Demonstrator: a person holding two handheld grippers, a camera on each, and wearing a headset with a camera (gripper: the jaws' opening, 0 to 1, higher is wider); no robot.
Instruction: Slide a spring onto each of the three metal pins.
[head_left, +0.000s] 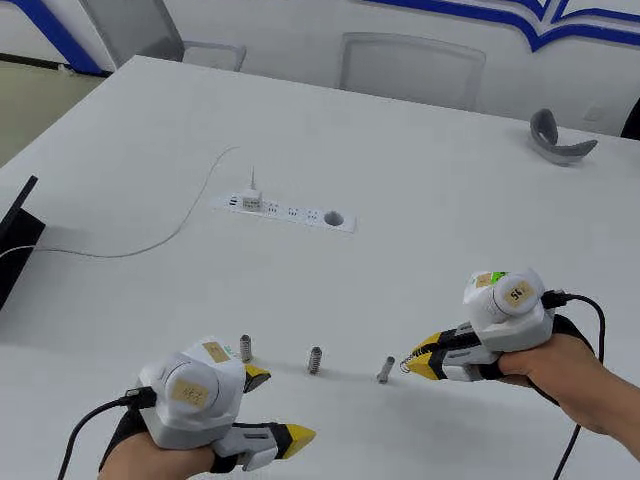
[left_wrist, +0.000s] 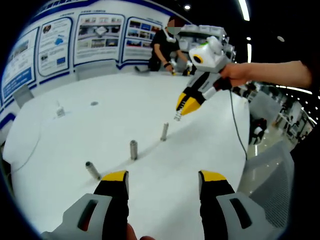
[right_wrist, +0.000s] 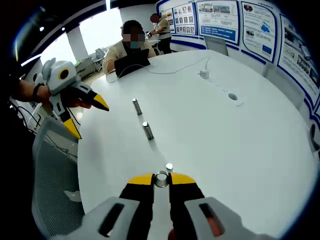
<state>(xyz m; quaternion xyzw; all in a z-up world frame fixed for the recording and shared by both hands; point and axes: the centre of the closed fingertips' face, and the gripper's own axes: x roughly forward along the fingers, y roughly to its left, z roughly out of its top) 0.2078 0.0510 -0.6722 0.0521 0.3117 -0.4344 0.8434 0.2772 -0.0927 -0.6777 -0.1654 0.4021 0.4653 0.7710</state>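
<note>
Three metal pins stand in a row on the white table (head_left: 330, 130). The left pin (head_left: 245, 347) and the middle pin (head_left: 315, 360) look wrapped in coils. The right pin (head_left: 386, 369) looks bare and leans a little. My right gripper (head_left: 408, 362) is shut on a small spring (right_wrist: 161, 178), held just right of the right pin (right_wrist: 169, 166). My left gripper (head_left: 278, 406) is open with nothing between its jaws, near the front edge by the left pin. Seen from the left gripper (left_wrist: 163, 176), the right gripper (left_wrist: 181, 107) hangs above the far pin (left_wrist: 164, 131).
A white power strip (head_left: 290, 212) with a plugged adapter and a thin cable lies mid-table. A grey curved object (head_left: 560, 140) sits at the back right. A dark screen edge (head_left: 15, 240) stands at the left. Chairs line the far side. A person (right_wrist: 127, 47) sits across the table.
</note>
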